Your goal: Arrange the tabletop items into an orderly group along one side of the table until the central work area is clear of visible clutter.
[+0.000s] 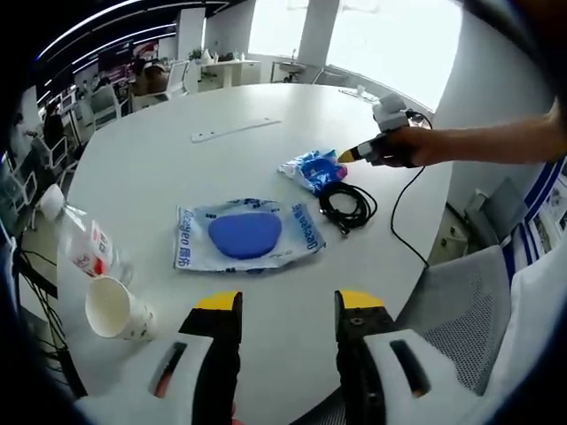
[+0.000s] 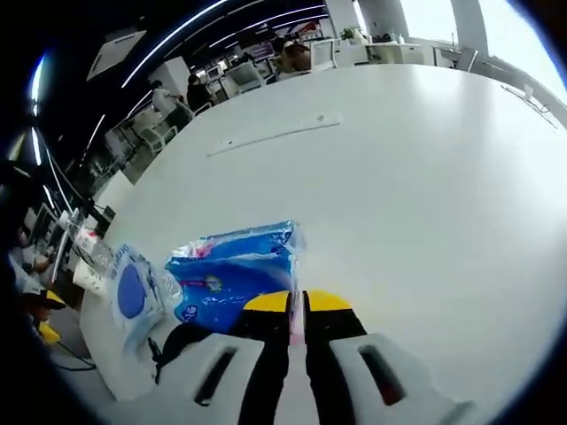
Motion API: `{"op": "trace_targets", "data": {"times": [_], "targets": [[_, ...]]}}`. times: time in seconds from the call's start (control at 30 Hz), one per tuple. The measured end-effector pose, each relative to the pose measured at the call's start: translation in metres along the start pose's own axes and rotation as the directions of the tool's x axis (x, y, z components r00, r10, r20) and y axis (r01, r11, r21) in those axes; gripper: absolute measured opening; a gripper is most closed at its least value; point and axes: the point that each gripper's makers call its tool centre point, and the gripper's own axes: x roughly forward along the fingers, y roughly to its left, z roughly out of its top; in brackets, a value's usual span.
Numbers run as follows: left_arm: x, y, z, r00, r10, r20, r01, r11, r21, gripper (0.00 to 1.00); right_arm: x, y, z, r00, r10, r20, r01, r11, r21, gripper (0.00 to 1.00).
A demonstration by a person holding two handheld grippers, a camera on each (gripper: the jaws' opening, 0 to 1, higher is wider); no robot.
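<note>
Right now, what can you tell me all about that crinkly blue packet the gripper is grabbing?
The blue packet is a soft, shiny plastic pack, mostly blue with white and pink patches and small printing too blurred to read. It lies flat and a bit crumpled on the white table. The right gripper pinches its near edge, jaws closed on the plastic. In the left gripper view the packet sits beside a coiled black cable, with the person's hand holding the gripper over it.

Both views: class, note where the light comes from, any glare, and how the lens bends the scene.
Left gripper view: daylight from blown-out windows at top; the table edge bows strongly. Right gripper view: glare whitens the table at upper right, the left side is dim, ceiling light strips curve, and the blue pack by the right tool is sharp.
</note>
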Motion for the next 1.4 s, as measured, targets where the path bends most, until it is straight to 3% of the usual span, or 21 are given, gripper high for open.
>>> {"op": "trace_targets", "data": {"times": [0.27, 0.37, 0.83, 1.4], "targets": [[0.002, 0.004, 0.004, 1.0, -0.007, 0.006, 0.007, 1.0, 0.001, 0.41, -0.008, -0.002, 0.004, 1.0, -0.006, 0.011, 0.006, 1.0, -0.007, 0.04], [0.004, 0.004, 0.008, 0.999, -0.023, 0.029, 0.023, 1.0, -0.014, 0.41, -0.011, -0.002, 0.003, 1.0, -0.012, 0.006, 0.012, 1.0, -0.024, 0.05], [0.013, 0.012, 0.014, 0.999, -0.031, 0.031, 0.031, 1.0, -0.005, 0.41, -0.026, -0.002, -0.006, 1.0, -0.016, 0.009, 0.016, 1.0, -0.015, 0.04], [0.03, 0.035, 0.031, 1.0, -0.012, 0.028, 0.012, 1.0, 0.01, 0.4, -0.035, 0.052, -0.017, 0.996, 0.09, 0.025, -0.087, 0.993, -0.08, 0.06]]}}
